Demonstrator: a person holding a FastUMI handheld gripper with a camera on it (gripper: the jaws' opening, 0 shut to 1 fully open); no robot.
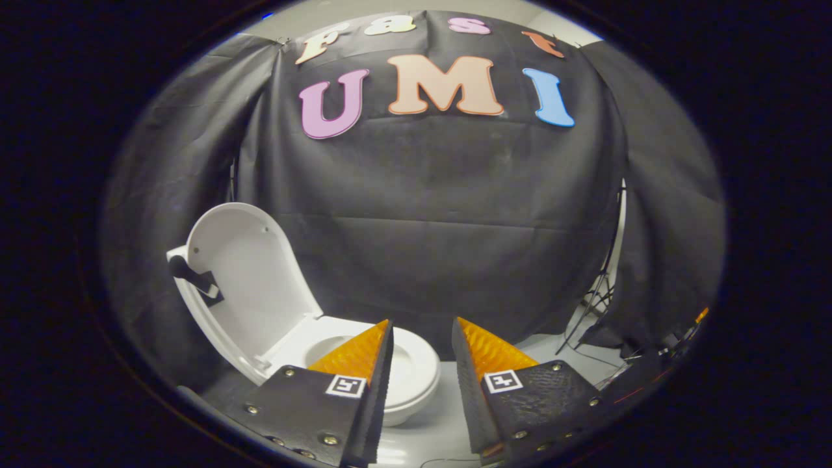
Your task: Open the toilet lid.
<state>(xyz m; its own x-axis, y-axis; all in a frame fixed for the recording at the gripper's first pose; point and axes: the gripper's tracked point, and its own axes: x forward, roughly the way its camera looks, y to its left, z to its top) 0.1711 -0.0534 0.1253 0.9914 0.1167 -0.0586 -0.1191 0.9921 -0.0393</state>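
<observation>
A white toilet (416, 380) stands low on the floor, beyond and to the left of my fingers. Its lid (250, 286) is raised upright and leans back toward the black cloth wall. A dark strap or handle (195, 276) is fixed on the lid's left edge. The seat ring and bowl lie uncovered, partly hidden behind my left finger (361, 354). My gripper (422, 328) is open, with a clear gap between the fingers and nothing held. It hangs above and in front of the bowl, apart from the lid.
Black cloth (442, 227) hangs close behind the toilet and wraps round both sides. A stand's thin legs (595, 305) and cables rest on the pale floor (552, 348) at the right, beside a dark case.
</observation>
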